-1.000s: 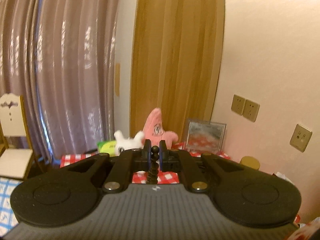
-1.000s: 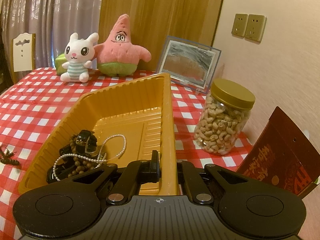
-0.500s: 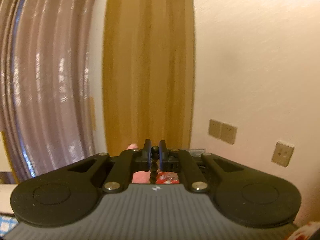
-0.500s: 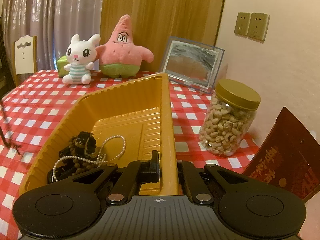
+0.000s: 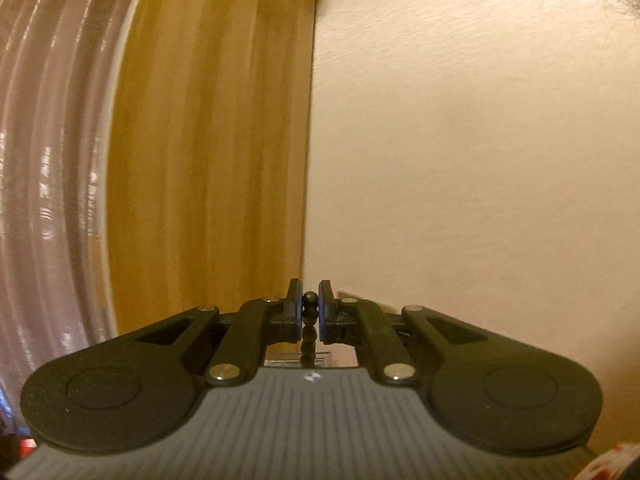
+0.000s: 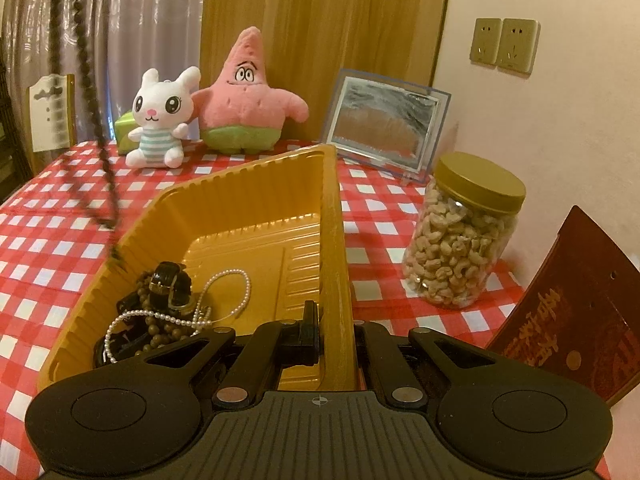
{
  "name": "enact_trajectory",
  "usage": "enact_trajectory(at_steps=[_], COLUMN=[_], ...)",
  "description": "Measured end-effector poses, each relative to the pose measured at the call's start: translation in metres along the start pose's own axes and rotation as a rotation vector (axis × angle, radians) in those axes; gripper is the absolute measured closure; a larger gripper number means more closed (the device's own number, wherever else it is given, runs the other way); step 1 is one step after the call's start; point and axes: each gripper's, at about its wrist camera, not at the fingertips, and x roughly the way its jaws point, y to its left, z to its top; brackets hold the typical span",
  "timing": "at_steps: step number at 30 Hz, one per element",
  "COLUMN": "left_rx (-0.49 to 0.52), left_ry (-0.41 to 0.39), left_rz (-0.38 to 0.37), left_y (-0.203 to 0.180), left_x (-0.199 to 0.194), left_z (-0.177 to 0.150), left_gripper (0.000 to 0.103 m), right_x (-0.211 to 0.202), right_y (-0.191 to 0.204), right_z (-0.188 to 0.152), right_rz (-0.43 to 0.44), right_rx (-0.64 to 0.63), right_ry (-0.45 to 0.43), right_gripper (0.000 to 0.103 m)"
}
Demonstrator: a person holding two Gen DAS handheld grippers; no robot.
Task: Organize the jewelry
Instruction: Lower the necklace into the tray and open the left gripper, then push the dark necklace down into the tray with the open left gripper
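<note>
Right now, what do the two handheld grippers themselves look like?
The left gripper and the right gripper look alike: matte black linkage arms with silver pivot pins, round black discs either side, and a ribbed grey body with a small white mark. The left's fingertip pads look blue. No cables or sleeves show.

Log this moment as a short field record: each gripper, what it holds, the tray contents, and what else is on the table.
left gripper: shut on dark bead strand, which hangs beside the tray
right gripper: shut on yellow tray wall
tray contents: pearl necklace, black watch, brown bead bracelet
table: red checked cloth; cashew jar, picture frame, white bunny plush, pink star plush, red packet
</note>
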Motion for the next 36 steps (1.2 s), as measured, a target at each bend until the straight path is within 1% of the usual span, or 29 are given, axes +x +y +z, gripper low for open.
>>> enact_trajectory(at_steps=[3, 6, 10, 12, 13, 15, 19, 23, 25, 29, 31, 34, 36], left_rx=[-0.031, -0.074, -0.127, -0.164, -0.188, -0.221, -0.258, -0.301, -0.319, -0.367, -0.377, -0.386, -0.382], left_ry=[0.016, 0.071, 0.188, 0.251, 0.285, 0.336, 0.449, 0.543, 0.579, 0.656, 0.675, 0.698, 0.705], left_rz=[-0.027, -0.046, -0.057, -0.055, -0.067, -0.063, -0.067, -0.063, -0.047, -0.051, -0.041, -0.032, -0.016], left_y=[-0.001, 0.0, 0.004, 0.006, 0.009, 0.008, 0.01, 0.016, 0.019, 0.022, 0.021, 0.021, 0.02], left_x=[0.013, 0.029, 0.054, 0.066, 0.071, 0.079, 0.096, 0.107, 0.113, 0.125, 0.129, 0.131, 0.128], left_z=[-0.007, -0.025, -0.062, -0.085, -0.098, -0.118, -0.162, -0.201, -0.217, -0.248, -0.258, -0.266, -0.269], left_gripper=[0.097, 0.097, 0.097, 0.097, 0.097, 0.097, 0.097, 0.097, 0.097, 0.096, 0.095, 0.086, 0.085], right_x=[0.0, 0.0, 0.0, 0.0, 0.0, 0.0, 0.0, 0.0, 0.0, 0.001, 0.002, 0.002, 0.003], right_y=[0.0, 0.0, 0.0, 0.0, 0.0, 0.0, 0.0, 0.001, 0.001, 0.001, 0.0, 0.0, 0.0], right_z=[0.0, -0.001, -0.001, 0.0, 0.0, 0.0, 0.0, -0.001, -0.001, -0.001, -0.001, 0.0, 0.0], right_rz=[0.002, 0.002, 0.003, 0.004, 0.004, 0.004, 0.004, 0.004, 0.004, 0.004, 0.005, 0.005, 0.005], right_rx=[0.001, 0.002, 0.002, 0.002, 0.002, 0.002, 0.001, -0.002, -0.002, -0.003, -0.002, 0.0, 0.0], right_ry=[0.001, 0.001, 0.001, 0.001, 0.002, 0.001, 0.001, 0.003, 0.004, 0.008, 0.01, 0.013, 0.013], right_gripper=[0.1, 0.1, 0.1, 0.1, 0.1, 0.1, 0.1, 0.1, 0.1, 0.1, 0.1, 0.1, 0.1])
